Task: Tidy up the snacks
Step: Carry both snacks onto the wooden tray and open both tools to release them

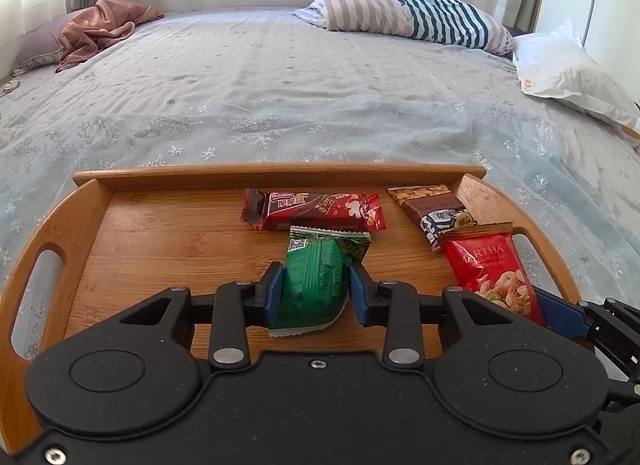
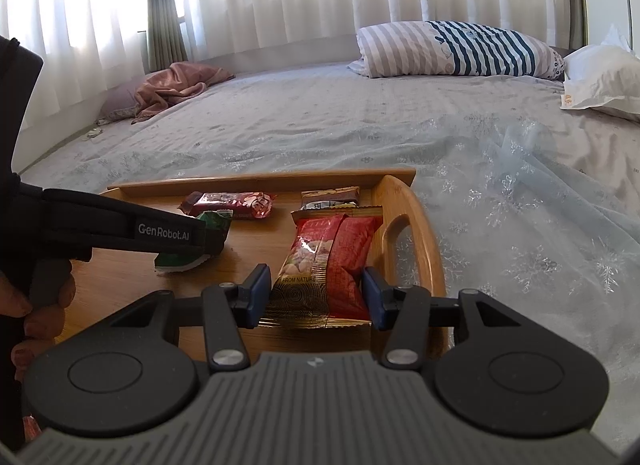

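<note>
Wooden tray [image 1: 86,201] on bed: left claw [image 1: 314,291] clamped on green packet [image 1: 312,285] mid-tray, right claw [image 2: 316,295] clamped on red nut packet [image 2: 328,265] by the tray's right handle; advisable to release each flat, unoverlapped.

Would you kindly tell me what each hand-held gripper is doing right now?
Left hand-held gripper: closed on the green foil snack packet.
Right hand-held gripper: closed on the red nut snack packet.
</note>
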